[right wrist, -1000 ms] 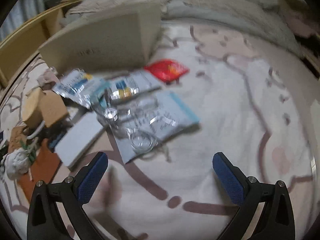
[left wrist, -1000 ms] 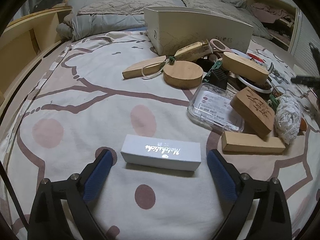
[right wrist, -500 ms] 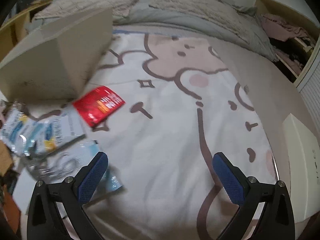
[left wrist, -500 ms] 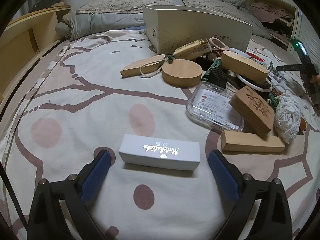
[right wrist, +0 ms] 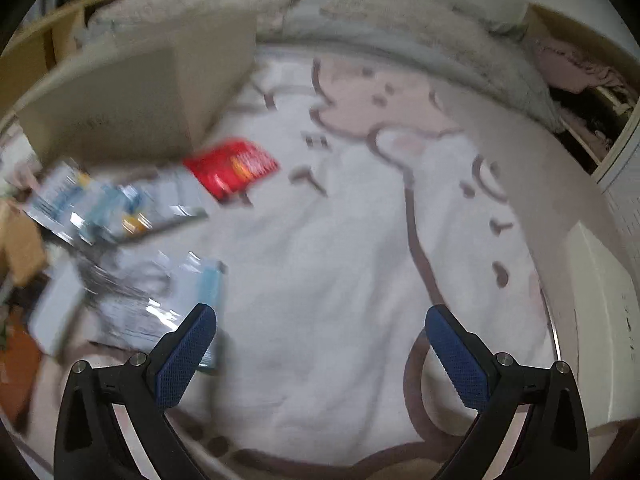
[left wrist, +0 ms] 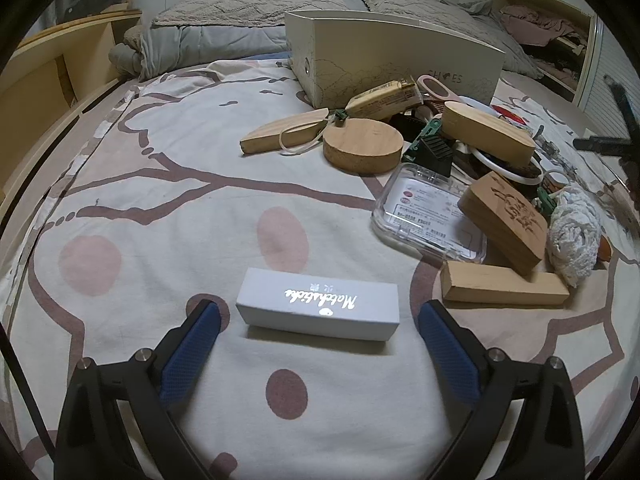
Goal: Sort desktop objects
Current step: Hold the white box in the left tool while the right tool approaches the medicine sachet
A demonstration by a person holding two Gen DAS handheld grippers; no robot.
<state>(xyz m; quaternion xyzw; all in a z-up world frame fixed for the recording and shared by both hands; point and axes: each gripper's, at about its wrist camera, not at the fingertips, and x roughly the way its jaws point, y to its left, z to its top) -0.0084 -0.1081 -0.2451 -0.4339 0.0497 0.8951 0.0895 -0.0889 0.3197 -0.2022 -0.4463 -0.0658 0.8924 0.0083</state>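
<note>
White cardboard box (left wrist: pixel 318 309) w/ silver script sits on the patterned bedsheet (left wrist: pixel 168 208), near the sheet's front edge and right between the blue pads of the left gripper (left wrist: pixel 319 312); jaws have just been opening and now stand wide, pads clear of both box ends, nothing gripped. Looks like a release step, so the box seems already set down apart from the clutter. To finish it well: back the gripper straight away from the box w/o clipping either end, keep jaws wide, don't drag the sheet or the box will skew. Left gripper angled steeply down at the sheet, square to the box's long side. Further back, toward the sheet's right edge: long wood block (left wrist: pixel 502 287), carved wood block (left wrist: pixel 505 220) leaning on a clear plastic case (left wrist: pixel 426 216), white string bundle (left wrist: pixel 576 234), round wood disc (left wrist: pixel 362 145), wood wedge (left wrist: pixel 286 136), then a big cream shoebox (left wrist: pixel 394 60) at the far side. Right gripper (right wrist: pixel 320 334), also tilted down, jaws wide and empty over bare sheet; view is motion-blurred. Off its left finger lie blurry plastic packets (right wrist: pixel 120 208) and a red packet (right wrist: pixel 232 168), prob. next to sort.
</note>
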